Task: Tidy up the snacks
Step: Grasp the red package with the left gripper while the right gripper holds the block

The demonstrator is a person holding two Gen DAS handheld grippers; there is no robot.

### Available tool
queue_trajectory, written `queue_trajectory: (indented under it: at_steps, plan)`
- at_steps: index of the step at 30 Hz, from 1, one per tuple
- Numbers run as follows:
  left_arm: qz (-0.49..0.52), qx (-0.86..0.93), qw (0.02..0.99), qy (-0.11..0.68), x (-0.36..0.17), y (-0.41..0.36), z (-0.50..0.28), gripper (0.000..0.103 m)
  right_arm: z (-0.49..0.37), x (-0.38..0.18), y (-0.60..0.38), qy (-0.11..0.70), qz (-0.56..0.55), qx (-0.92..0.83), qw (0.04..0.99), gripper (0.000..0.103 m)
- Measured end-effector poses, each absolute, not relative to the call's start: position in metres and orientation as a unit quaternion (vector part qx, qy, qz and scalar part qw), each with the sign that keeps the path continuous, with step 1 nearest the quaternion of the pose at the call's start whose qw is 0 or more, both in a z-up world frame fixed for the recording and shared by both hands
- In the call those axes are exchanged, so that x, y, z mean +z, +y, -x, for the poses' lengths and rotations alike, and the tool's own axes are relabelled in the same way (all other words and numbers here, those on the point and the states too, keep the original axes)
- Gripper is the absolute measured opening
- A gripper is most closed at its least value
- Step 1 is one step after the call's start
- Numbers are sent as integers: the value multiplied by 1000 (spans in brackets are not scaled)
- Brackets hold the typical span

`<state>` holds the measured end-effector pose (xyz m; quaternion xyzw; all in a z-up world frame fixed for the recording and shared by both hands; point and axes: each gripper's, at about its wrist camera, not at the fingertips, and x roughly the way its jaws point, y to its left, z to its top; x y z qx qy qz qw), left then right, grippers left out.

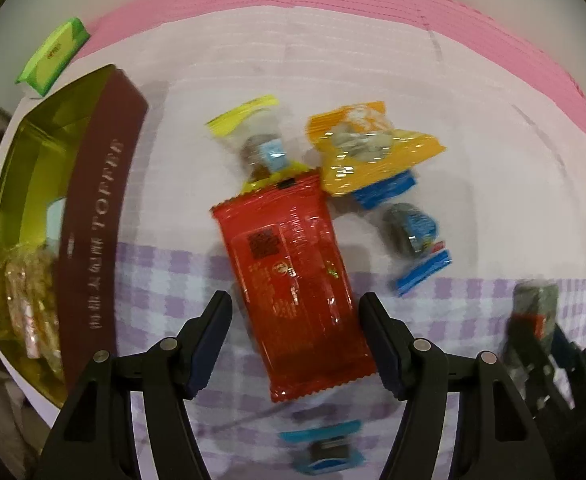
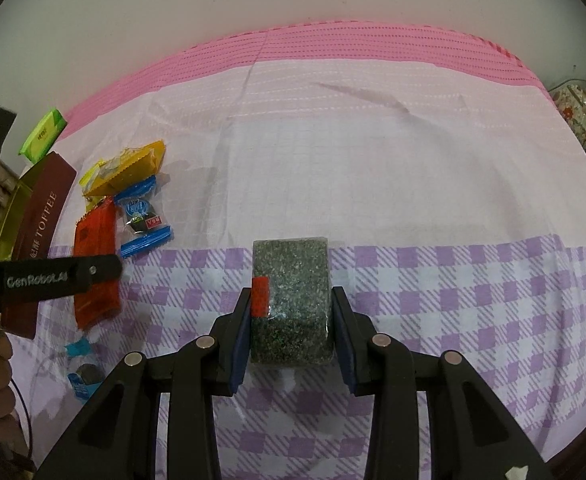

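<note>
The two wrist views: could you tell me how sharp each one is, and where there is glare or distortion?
Left wrist view: motion-blurred throughout, with glare streaks on the red packet under the open left gripper. Right wrist view: sharp, so the speckled dark packet in the right gripper reads clearly. Both views: fisheye bending curves the pink cloth edge.
</note>
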<state>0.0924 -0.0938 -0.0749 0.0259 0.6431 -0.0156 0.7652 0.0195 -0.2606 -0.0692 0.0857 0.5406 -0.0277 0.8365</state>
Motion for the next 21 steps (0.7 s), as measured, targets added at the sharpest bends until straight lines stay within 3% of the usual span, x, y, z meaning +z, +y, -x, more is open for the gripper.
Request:
queue_trajectory:
  at_steps: [12, 21]
  plan:
    - [-52, -35, 778, 625, -82, -73, -94, 66, -20, -69, -259, 540, -79, -27, 838, 36]
    - [-51, -47, 784, 617, -80, -92, -103, 51, -19, -70, -257, 539, -73, -29, 839, 36]
